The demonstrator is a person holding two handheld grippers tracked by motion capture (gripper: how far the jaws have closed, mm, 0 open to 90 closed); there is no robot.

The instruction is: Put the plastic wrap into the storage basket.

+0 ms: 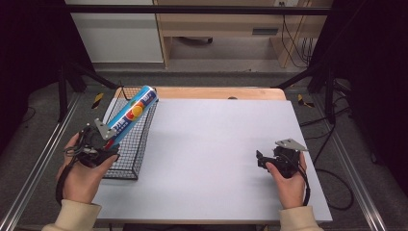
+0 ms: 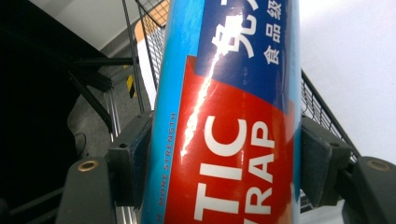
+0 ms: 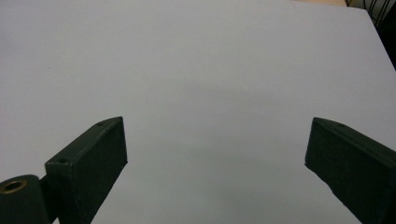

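Note:
A long blue and red plastic wrap tube (image 1: 131,113) slants up and away over the black wire basket (image 1: 129,163) at the table's left edge. My left gripper (image 1: 107,143) is shut on the tube's lower end. In the left gripper view the tube (image 2: 229,116) stands between both pads (image 2: 135,158), which press on its sides. At the right of the table my right gripper (image 1: 261,160) rests low over the white surface. Its jaws stand wide apart over bare table in the right gripper view, so the right gripper (image 3: 215,154) is open with nothing in it.
The white table top (image 1: 216,144) spreads between the two hands. A wooden strip (image 1: 216,93) runs along its far edge. Black frame bars (image 1: 72,77) and cables (image 1: 332,183) stand around the table on the grey floor.

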